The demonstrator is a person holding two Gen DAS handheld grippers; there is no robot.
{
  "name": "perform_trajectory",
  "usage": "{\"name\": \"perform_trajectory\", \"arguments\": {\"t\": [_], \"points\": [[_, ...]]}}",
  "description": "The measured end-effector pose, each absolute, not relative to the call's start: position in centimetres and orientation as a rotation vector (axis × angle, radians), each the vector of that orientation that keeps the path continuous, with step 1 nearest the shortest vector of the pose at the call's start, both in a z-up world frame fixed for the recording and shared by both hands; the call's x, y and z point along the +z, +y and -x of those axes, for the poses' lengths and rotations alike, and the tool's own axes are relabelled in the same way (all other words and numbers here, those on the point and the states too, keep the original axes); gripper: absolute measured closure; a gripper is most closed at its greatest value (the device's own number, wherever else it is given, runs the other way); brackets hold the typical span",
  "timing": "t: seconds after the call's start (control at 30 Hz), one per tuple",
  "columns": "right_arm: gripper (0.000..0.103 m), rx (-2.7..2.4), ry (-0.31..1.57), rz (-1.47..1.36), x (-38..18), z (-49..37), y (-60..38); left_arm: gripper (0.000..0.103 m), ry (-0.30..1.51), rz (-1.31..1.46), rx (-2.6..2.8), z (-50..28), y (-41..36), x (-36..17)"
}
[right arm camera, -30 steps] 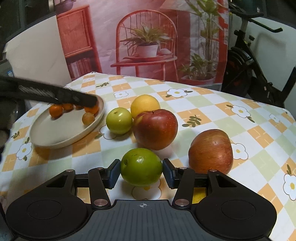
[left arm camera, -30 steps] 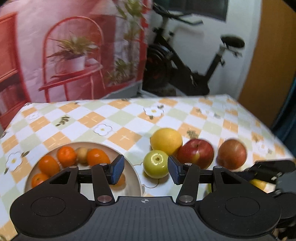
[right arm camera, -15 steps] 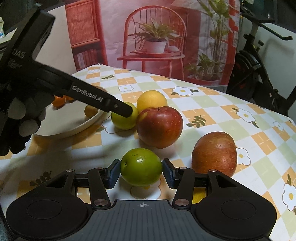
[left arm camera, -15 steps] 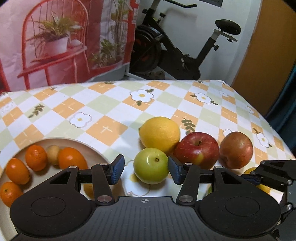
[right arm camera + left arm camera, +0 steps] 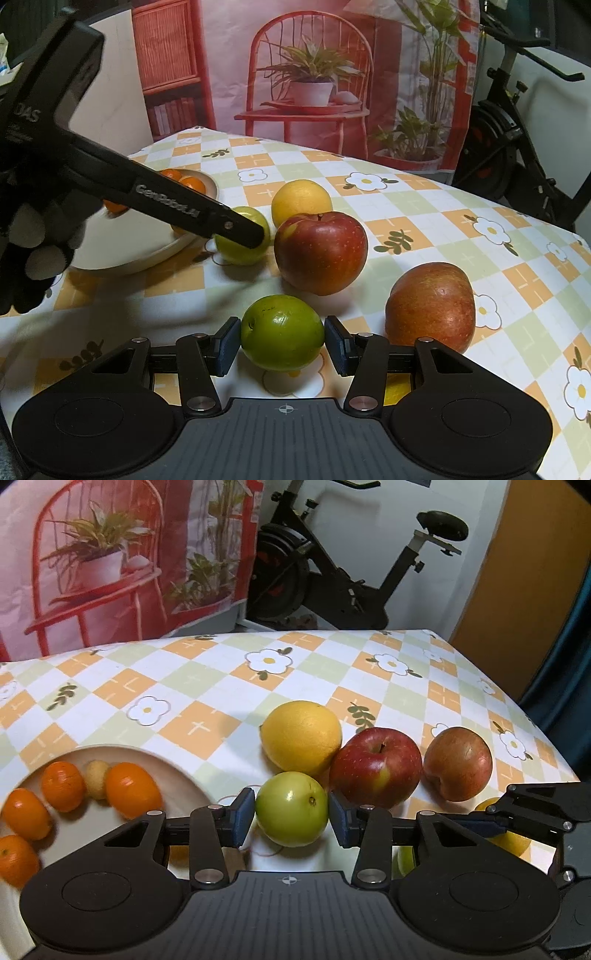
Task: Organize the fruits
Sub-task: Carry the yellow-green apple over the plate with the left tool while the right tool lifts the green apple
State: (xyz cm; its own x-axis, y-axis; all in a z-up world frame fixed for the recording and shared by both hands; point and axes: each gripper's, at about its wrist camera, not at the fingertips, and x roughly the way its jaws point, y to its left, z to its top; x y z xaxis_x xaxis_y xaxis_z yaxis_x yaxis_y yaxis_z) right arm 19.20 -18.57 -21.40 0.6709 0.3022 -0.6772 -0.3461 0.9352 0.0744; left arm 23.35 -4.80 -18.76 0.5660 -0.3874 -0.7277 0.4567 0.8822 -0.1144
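In the left wrist view, a table covered with a checked cloth (image 5: pixel 207 686) of orange, pale green and white squares with daisy prints runs back to a red backdrop printed with a chair and potted plants (image 5: pixel 110 565); a black exercise bike (image 5: pixel 332 579) stands right of that backdrop. A round beige plate (image 5: pixel 177 775) holding small orange fruits lies left of the pale green round fruit (image 5: pixel 291 808), which sits between the blue pads of the left gripper (image 5: pixel 291 818). Its jaws have just been closing; the pads now touch the fruit's sides, where a second ago they stood well apart nearer the plate. Behind that green fruit lie a yellow citrus (image 5: pixel 301 736), a glossy red apple (image 5: pixel 375 768) and a duller reddish apple (image 5: pixel 458 762). In the right wrist view, the same cloth and backdrop appear, and the right gripper (image 5: pixel 282 341) pinches a darker green round fruit (image 5: pixel 282 338) resting in front of the red apple, unchanged from before, while the left gripper's finger has come onto the pale green fruit.
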Motion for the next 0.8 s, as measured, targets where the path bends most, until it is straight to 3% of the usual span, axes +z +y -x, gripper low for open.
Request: {"name": "perform_trajectory", "arguments": {"t": [0.33, 0.8], "points": [[0.057, 0.37, 0.756, 0.08, -21.5, -18.8, -17.9, 0.057, 0.709, -0.022, -0.348, -18.1, 0.0, -15.7], [0.057, 0.382, 0.774, 0.129, -20.6, -19.2, -14.7, 0.057, 0.731, -0.002, -0.104, -16.0, 9.7, -16.0]]}}
